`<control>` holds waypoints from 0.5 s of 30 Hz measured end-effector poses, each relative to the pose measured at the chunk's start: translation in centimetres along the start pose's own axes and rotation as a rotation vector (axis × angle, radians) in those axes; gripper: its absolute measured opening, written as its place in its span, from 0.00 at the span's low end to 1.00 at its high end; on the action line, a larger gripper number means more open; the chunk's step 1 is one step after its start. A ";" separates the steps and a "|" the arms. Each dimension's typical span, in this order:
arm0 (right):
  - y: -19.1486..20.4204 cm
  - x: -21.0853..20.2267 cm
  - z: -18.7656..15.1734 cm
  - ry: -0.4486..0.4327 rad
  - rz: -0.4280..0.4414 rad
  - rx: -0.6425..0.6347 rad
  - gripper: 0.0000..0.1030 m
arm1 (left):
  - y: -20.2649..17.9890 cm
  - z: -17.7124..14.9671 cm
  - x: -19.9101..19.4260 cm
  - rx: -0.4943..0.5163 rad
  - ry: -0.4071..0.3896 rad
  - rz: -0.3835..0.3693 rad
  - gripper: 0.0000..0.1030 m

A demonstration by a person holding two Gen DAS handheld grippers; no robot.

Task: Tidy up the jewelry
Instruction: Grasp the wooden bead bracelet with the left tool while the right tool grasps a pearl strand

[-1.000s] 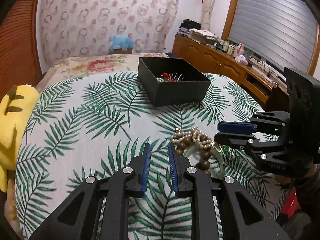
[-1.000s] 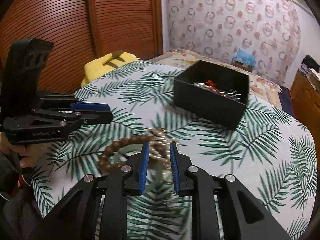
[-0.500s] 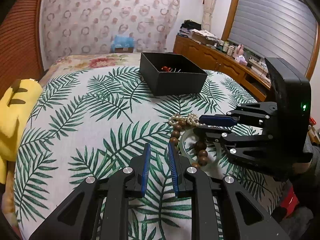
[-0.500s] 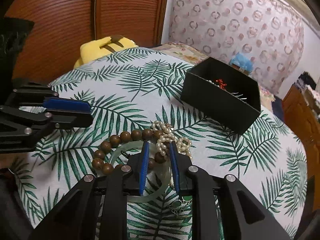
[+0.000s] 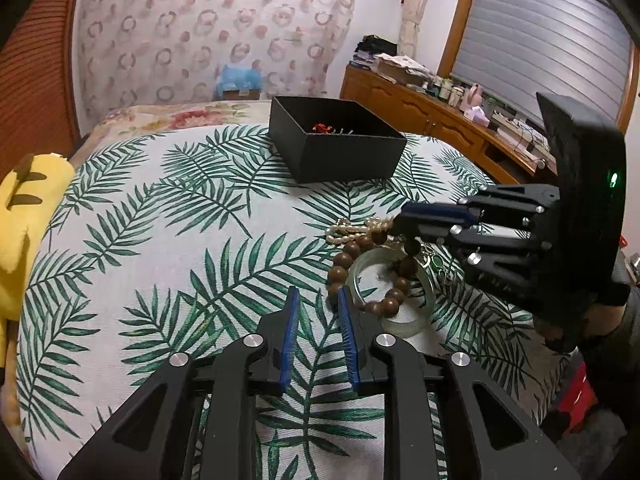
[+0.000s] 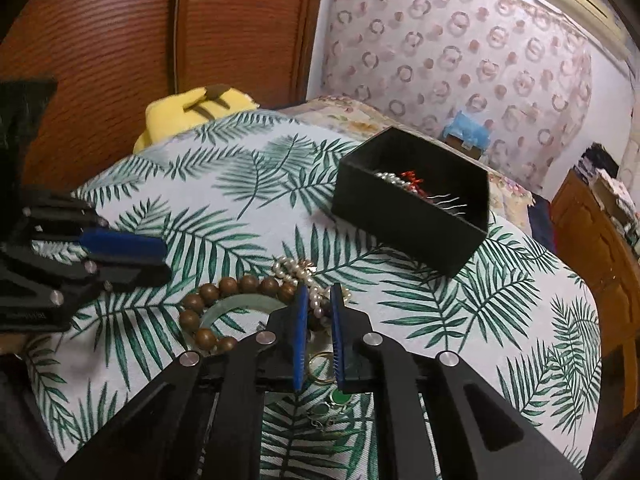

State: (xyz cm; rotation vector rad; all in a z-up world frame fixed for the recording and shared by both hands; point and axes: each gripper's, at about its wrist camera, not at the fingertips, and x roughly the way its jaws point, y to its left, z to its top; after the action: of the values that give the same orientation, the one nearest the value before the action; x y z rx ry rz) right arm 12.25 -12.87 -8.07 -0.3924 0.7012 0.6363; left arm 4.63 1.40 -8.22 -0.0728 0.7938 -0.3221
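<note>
A jewelry pile lies on the leaf-print cloth: a pearl strand (image 6: 296,270) (image 5: 352,230), a brown wooden bead bracelet (image 6: 240,284) (image 5: 340,272) and a pale jade bangle (image 6: 240,304) (image 5: 404,320). My right gripper (image 6: 319,288) (image 5: 400,224) points down into the pile. Its jaws are closing, and the pads touch the pearl strand and a brown bead between them. My left gripper (image 5: 318,294) (image 6: 162,260) hovers just left of the pile, its jaws opening with nothing between them. Beyond the pile stands the black box (image 5: 344,156) (image 6: 408,220), holding pearls, a red piece and hairpins.
A gold ring (image 6: 320,368) and a green-stone pendant (image 6: 340,398) lie under my right gripper. A yellow plush toy (image 5: 24,208) sits at the left edge of the bed. A cluttered wooden dresser (image 5: 440,120) runs along the right, and a brown wardrobe (image 6: 120,40) stands behind.
My right gripper has come down over the pile and its jaws have narrowed around the pearls. The left jaws have widened slightly.
</note>
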 end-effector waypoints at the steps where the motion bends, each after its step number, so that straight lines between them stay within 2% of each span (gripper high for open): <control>1: -0.3 -0.2 0.1 -0.003 0.008 0.011 0.12 | -0.3 0.2 0.1 0.001 0.000 0.000 0.23; 15: -0.5 0.8 -0.5 0.035 0.060 0.046 0.14 | -1.3 1.2 1.7 0.024 0.025 -0.027 0.23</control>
State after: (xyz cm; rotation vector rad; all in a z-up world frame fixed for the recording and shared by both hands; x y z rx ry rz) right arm 12.83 -13.21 -8.91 -0.3416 0.7615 0.6697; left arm 6.27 -0.39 -8.32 -0.0572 0.8142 -0.3584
